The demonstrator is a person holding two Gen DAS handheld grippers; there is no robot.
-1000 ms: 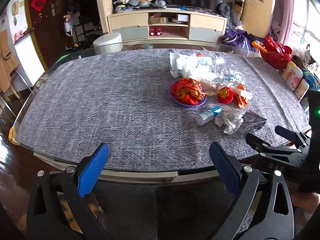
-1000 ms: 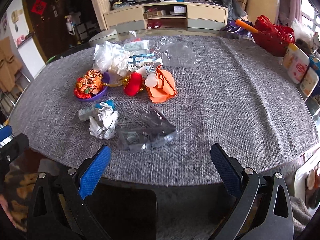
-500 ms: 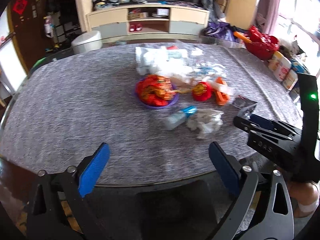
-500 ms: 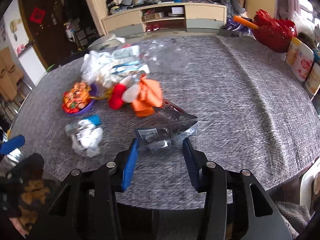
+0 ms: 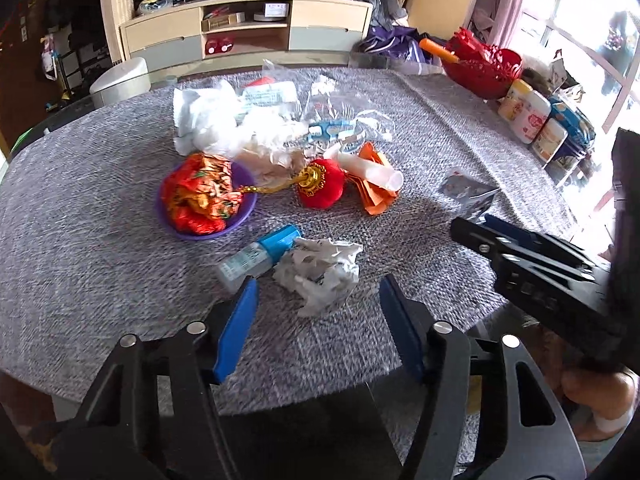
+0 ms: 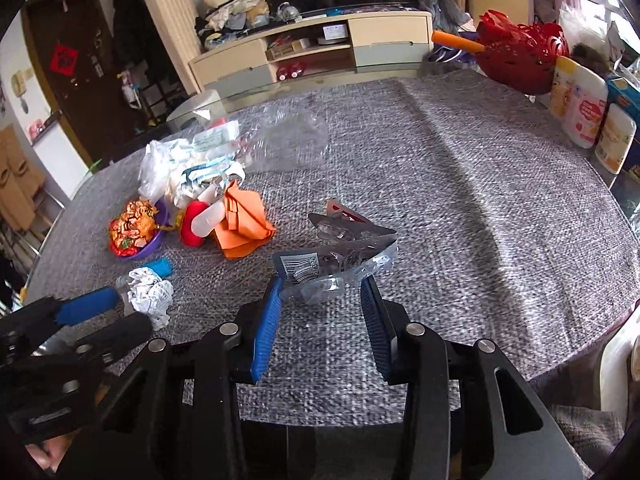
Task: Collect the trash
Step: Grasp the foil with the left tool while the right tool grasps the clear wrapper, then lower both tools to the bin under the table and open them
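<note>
My right gripper [image 6: 322,284] is shut on a clear plastic package [image 6: 340,256] with a barcode label and holds it just above the grey tablecloth; the package also shows in the left wrist view [image 5: 466,194]. My left gripper [image 5: 318,294] is open, its blue fingers on either side of a crumpled white paper [image 5: 320,272]. A small bottle with a blue cap [image 5: 258,258] lies touching the paper's left side. Further back lie a purple bowl [image 5: 206,200] of red wrappers, a red ornament [image 5: 322,188], orange paper [image 5: 376,188] and white and clear plastic bags [image 5: 248,120].
A red basket [image 6: 520,60] and several white containers [image 6: 582,108] stand along the table's right edge. A low cabinet [image 5: 248,32] stands beyond the table. The cloth's right half [image 6: 480,184] holds only the package's shadow.
My right gripper has closed on the plastic package and lifted it slightly. My left gripper has moved forward to straddle the crumpled paper and its fingers have narrowed.
</note>
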